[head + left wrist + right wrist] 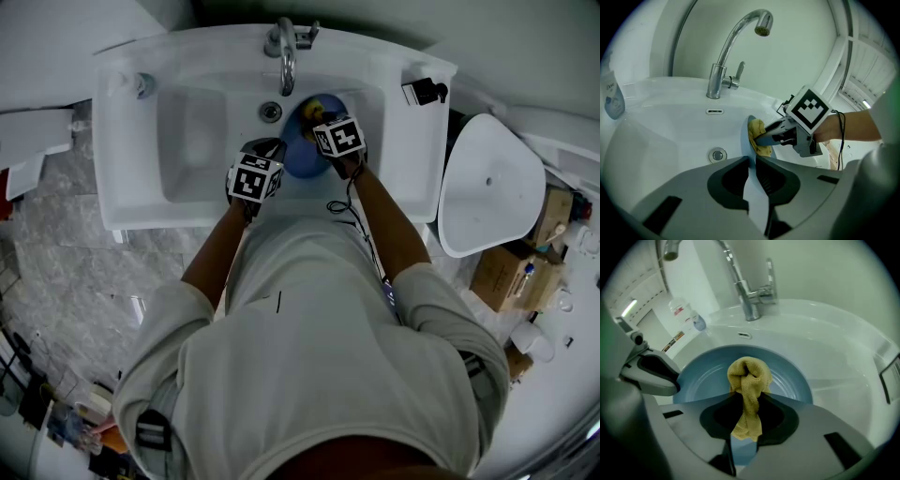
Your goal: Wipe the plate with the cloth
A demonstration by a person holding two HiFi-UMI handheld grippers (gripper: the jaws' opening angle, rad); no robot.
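A blue plate (298, 157) is held on edge over the white sink basin (197, 141). My left gripper (269, 152) is shut on its rim; in the left gripper view the plate (757, 199) runs edge-on between the jaws of that gripper (752, 161). My right gripper (319, 120) is shut on a bunched yellow cloth (749, 378), which rests against the plate's inner face (705, 378). The left gripper view shows the cloth (758, 137) against the plate, with the right gripper (774, 135) beside it.
A chrome faucet (285, 54) arches over the drain (270, 112) just behind the plate. A soap bottle (613, 99) stands on the sink's left ledge and a small black object (424, 91) on its right corner. A white lidded bin (487, 183) and cardboard boxes (506, 272) stand right of the sink.
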